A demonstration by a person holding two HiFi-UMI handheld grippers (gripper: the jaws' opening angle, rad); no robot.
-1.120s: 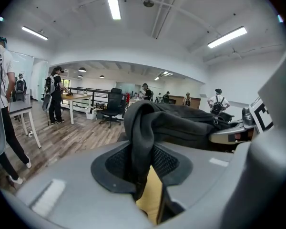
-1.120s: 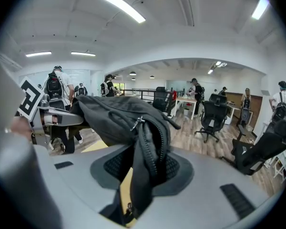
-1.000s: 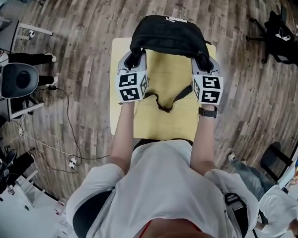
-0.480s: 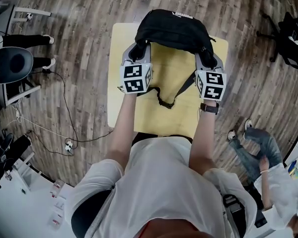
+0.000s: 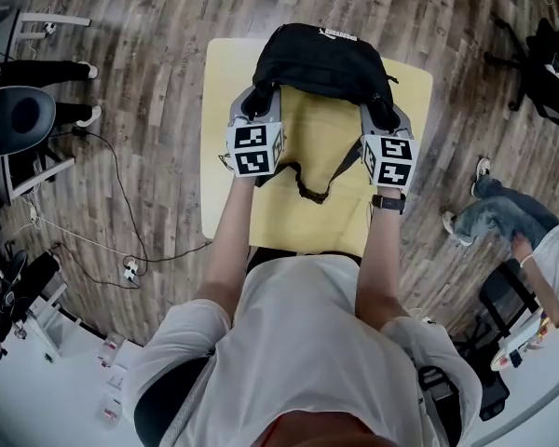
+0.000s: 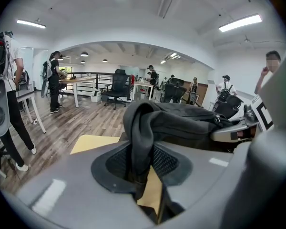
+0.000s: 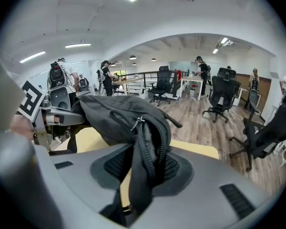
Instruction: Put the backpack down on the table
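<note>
Backpack (image 5: 321,63) hangs over the far part of the table (image 5: 317,128), its left side pinched in the narrowed jaws of the left gripper (image 5: 258,105) and its right side in those of the right gripper (image 5: 383,115), so resting it down and letting go seemingly remain.

1. The backpack (image 5: 321,63) is black woven cloth, matt and soft, and lies in creased folds.
2. Its zip pull (image 7: 139,121) looks like pale metal with a slight shine.
3. The left gripper (image 5: 258,102) and the right gripper (image 5: 383,115) have grey plastic shells, smooth and matt.
4. Their pads (image 6: 117,161) are dark, with a rough mesh-like texture.
5. The table (image 5: 317,222) has a pale yellow top, smooth and matt.
6. The floor (image 5: 158,63) is grey-brown wood planking, grained, with a faint sheen.
</note>
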